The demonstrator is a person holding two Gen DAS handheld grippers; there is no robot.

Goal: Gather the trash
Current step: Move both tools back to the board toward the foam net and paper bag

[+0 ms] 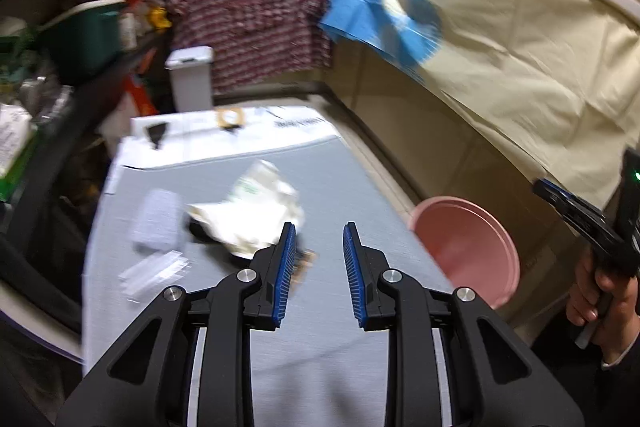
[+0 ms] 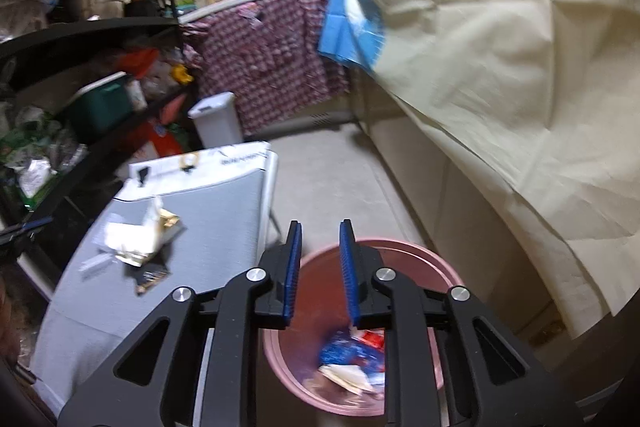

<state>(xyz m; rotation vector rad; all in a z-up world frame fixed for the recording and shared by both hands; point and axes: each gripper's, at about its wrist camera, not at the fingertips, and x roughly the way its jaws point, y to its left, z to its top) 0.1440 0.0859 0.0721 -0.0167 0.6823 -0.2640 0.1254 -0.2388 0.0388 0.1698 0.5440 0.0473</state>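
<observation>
While the grey tabletop (image 1: 340, 187) is being viewed from its near end, crumpled wrappers (image 1: 252, 211) are lying at its middle, and the pink bin (image 2: 400, 255) on the floor at its right is holding trash (image 2: 352, 355). The left tongs (image 1: 319, 259) and the right tongs (image 2: 320, 267) are being held slightly apart, empty.

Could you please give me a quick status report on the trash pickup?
Both grippers, left gripper and right gripper, open, empty. Wrappers on table; some trash in pink bin. Nothing obstructing.
</observation>
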